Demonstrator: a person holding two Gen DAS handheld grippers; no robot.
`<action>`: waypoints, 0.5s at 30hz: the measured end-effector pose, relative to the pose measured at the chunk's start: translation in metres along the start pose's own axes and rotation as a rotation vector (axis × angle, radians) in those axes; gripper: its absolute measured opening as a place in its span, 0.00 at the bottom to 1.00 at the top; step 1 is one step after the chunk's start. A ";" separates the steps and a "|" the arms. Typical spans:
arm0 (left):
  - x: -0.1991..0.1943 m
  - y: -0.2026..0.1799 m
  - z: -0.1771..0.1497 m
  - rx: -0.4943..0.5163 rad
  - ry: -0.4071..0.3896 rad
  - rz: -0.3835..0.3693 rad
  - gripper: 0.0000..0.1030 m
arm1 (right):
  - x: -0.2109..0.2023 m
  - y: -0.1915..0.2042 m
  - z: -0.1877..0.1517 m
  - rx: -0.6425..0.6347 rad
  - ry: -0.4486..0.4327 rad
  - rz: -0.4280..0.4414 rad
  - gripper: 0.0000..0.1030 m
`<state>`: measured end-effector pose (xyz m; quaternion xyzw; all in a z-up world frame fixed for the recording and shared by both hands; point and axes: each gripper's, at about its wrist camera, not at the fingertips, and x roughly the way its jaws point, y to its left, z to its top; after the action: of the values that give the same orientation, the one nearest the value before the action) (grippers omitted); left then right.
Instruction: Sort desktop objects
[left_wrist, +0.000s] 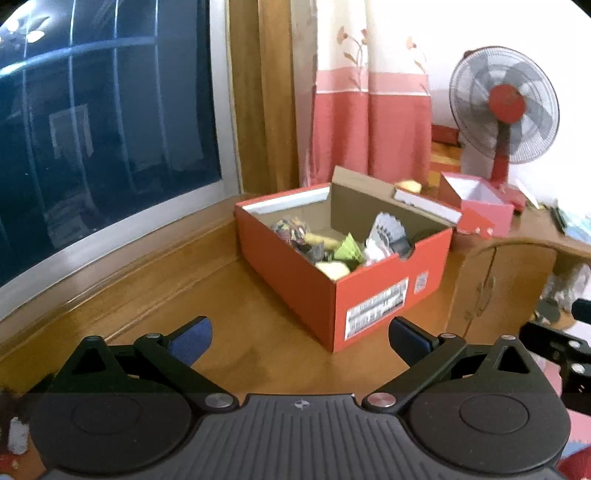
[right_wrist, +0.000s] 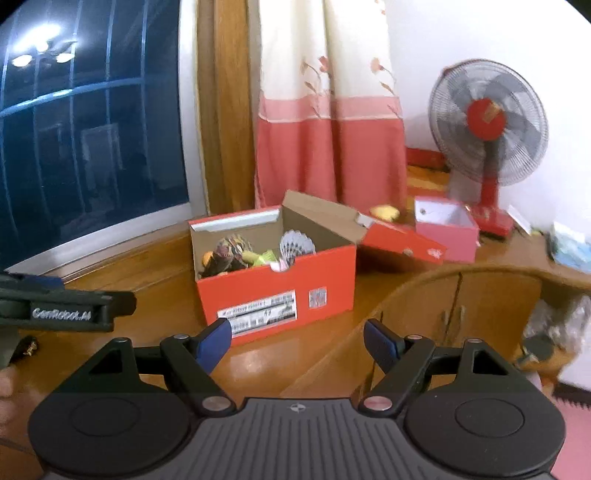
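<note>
Orange-red cardboard box (left_wrist: 373, 295) stood open on the wooden desk (left_wrist: 229, 295), holding light, crushable oddments (left_wrist: 332, 243) (shuttlecock, wrappers). We held left gripper (left_wrist: 300, 338) and right gripper (right_wrist: 297, 341) wide apart, both empty; we judged a gentle pinch at the rims safest.

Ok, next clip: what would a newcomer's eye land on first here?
Probably the open red shoebox in the middle of the wooden desk, filled with a jumble of small items. Behind it to the right stand a smaller pink box and a red-centred fan, with a dark window on the left. Both the left gripper and the right gripper are open and empty in front of the box.
</note>
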<state>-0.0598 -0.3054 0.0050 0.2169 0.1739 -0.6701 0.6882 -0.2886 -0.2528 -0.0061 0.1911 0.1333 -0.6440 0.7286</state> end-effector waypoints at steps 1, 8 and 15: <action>-0.006 0.002 -0.002 0.002 0.002 -0.005 1.00 | -0.005 0.004 -0.002 0.007 0.002 0.014 0.78; -0.045 0.015 -0.017 0.013 0.013 -0.040 1.00 | -0.039 0.022 -0.010 -0.035 -0.025 0.056 0.79; -0.068 0.000 -0.026 0.014 0.012 -0.040 1.00 | -0.060 0.012 -0.013 -0.055 -0.032 0.061 0.80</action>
<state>-0.0611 -0.2343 0.0192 0.2225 0.1775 -0.6836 0.6721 -0.2840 -0.1922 0.0102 0.1647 0.1330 -0.6206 0.7550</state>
